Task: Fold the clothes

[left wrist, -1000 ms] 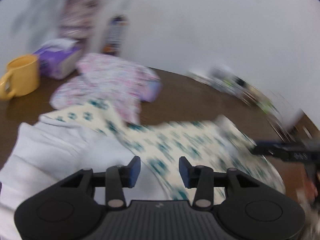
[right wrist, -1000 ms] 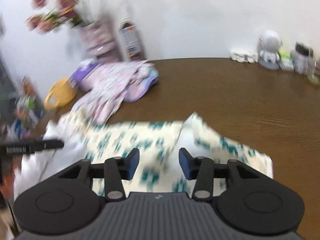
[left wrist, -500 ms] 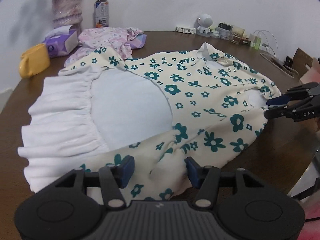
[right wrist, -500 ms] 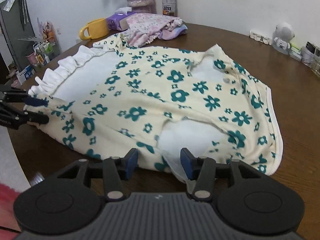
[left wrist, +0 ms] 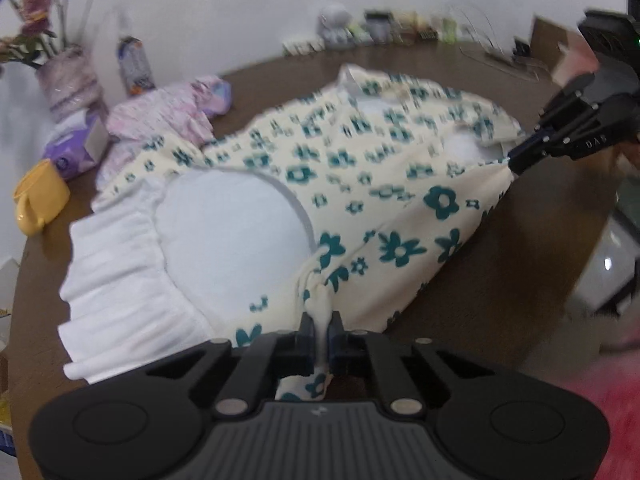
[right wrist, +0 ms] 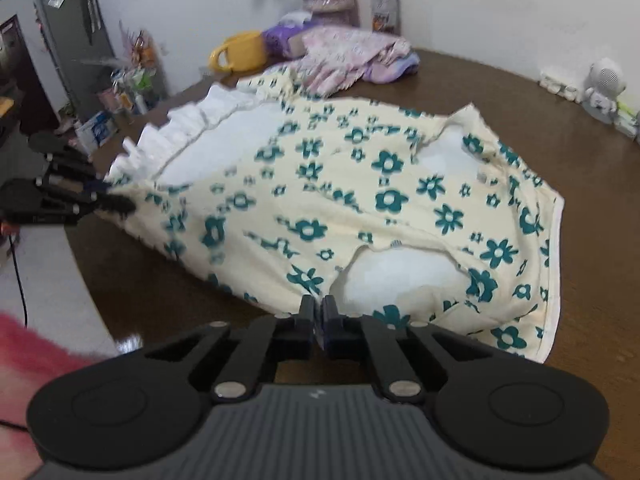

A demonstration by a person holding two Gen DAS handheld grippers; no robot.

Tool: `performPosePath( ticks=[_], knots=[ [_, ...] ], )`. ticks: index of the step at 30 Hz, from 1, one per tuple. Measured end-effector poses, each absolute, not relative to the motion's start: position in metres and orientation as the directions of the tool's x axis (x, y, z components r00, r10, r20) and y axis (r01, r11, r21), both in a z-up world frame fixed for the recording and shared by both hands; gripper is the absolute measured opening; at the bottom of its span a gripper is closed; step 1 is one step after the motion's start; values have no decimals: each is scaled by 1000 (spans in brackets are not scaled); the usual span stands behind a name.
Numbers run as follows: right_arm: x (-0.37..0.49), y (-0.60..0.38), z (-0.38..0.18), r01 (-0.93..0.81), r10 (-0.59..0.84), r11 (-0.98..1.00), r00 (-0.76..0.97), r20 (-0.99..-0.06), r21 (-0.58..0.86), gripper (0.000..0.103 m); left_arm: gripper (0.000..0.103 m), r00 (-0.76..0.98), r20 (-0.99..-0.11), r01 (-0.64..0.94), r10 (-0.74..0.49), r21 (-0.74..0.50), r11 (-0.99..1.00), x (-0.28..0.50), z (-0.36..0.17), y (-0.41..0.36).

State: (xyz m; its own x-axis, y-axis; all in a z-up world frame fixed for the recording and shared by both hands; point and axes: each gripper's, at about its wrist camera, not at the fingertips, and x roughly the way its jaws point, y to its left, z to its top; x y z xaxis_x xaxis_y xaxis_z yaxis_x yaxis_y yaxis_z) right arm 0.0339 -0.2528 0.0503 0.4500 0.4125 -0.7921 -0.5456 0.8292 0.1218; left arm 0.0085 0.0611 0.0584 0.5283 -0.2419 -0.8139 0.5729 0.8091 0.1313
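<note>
Cream dress (left wrist: 360, 184) with teal flowers and white ruffled hem (left wrist: 116, 280) spread across middle of brown desk (right wrist: 460, 80), near edge lifted. Left tool (left wrist: 319, 330) clamped on bunched fabric at near edge, by hem end. Right tool (right wrist: 319, 320) pinched shut on near edge by armhole. Far left on desk: pink patterned garment (right wrist: 352, 54), yellow mug (left wrist: 38, 200), purple tissue box (left wrist: 76, 148), bottle (left wrist: 134, 64), flower vase (left wrist: 66, 80).
</note>
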Motion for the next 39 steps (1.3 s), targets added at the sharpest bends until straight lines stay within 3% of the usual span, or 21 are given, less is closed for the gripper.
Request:
performPosePath(
  ticks=[2, 4, 6, 7, 8, 11, 13, 14, 15, 17, 21, 24, 39],
  knots=[
    [33, -249, 36, -544, 378, 833, 424, -823, 102, 5, 10, 531, -819, 561, -219, 145, 815, 7, 51, 59],
    [30, -248, 34, -535, 371, 840, 441, -817, 93, 8, 24, 555, -805, 516, -213, 132, 847, 7, 54, 64],
    [25, -252, 43, -509, 394, 853, 487, -780, 113, 22, 40, 622, -752, 440, -218, 104, 892, 2, 62, 74],
    [22, -255, 49, -494, 407, 860, 512, -757, 128, 40, 44, 658, -719, 396, -224, 77, 915, -2, 65, 77],
    [17, -257, 54, -479, 413, 868, 544, -730, 134, 49, 45, 691, -685, 352, -231, 40, 935, -7, 66, 79],
    [0, -256, 67, -411, 390, 903, 661, -641, 126, 58, 59, 786, -573, 224, -230, -84, 971, -21, 68, 82],
    [-11, -254, 71, -349, 356, 928, 731, -583, 129, 71, 89, 842, -495, 144, -213, -175, 974, -30, 70, 84],
    [-16, -254, 72, -313, 335, 940, 761, -555, 139, 76, 92, 868, -456, 106, -200, -223, 969, -35, 71, 85],
    [-19, -254, 71, -270, 313, 950, 788, -531, 159, 79, 93, 891, -416, 70, -183, -271, 960, -39, 72, 87],
    [-22, -256, 66, -190, 276, 958, 816, -507, 216, 91, 93, 881, -437, 68, -182, -264, 962, -39, 71, 76],
    [-18, -255, 50, -111, 224, 968, 788, -573, 226, 94, 94, 858, -498, 53, -125, -157, 986, -37, 70, 56],
    [-22, -253, 44, -82, 189, 976, 780, -597, 203, 100, 95, 858, -503, 35, -105, -146, 989, -43, 68, 51],
    [-74, -245, 45, -78, 184, 976, 800, -571, 205, 102, 95, 845, -523, 41, -109, -140, 989, -90, 65, 48]
  ],
)
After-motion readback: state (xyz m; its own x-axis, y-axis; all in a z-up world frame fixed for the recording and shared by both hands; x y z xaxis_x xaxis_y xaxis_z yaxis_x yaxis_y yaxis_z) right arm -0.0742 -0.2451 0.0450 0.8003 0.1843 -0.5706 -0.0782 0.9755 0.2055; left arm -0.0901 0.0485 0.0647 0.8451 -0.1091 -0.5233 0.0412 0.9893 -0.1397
